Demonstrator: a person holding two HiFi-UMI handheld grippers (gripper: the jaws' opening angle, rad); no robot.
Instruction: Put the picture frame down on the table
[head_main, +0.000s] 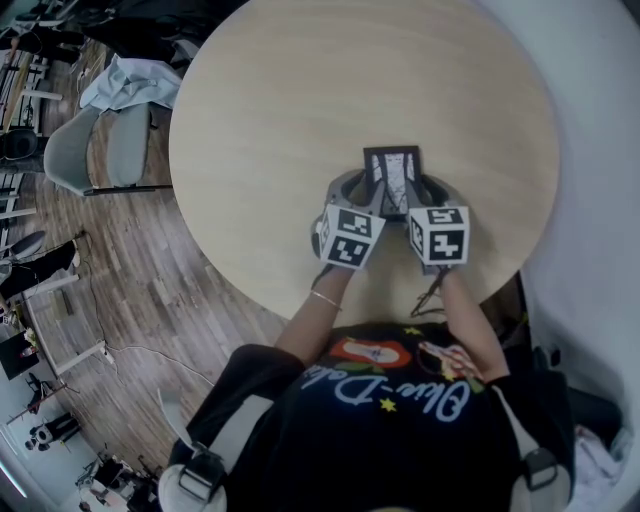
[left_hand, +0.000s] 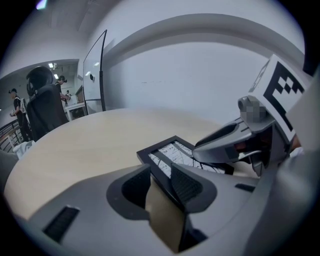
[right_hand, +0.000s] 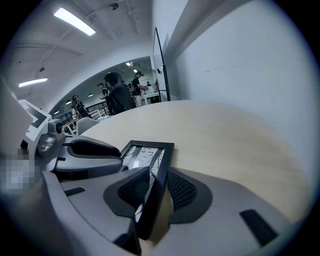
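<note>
A black picture frame (head_main: 392, 172) with a black-and-white print is held between both grippers over the near part of the round wooden table (head_main: 300, 100). My left gripper (head_main: 360, 192) is shut on the frame's left edge and my right gripper (head_main: 424, 192) on its right edge. In the left gripper view, the frame (left_hand: 167, 152) runs tilted between the pads of that gripper (left_hand: 160, 186), and the right gripper (left_hand: 235, 142) shows beyond it. The right gripper view has the frame (right_hand: 145, 152) edge-on within the right gripper (right_hand: 157, 192), the left gripper (right_hand: 90, 150) beside it. Whether the frame touches the tabletop I cannot tell.
Two grey chairs (head_main: 95, 145) and a pale cloth (head_main: 130, 80) stand off the table's left side on a wood floor. A white curved wall (head_main: 590, 150) runs close along the right. People (right_hand: 117, 97) and a glass panel (left_hand: 95, 70) are beyond the table.
</note>
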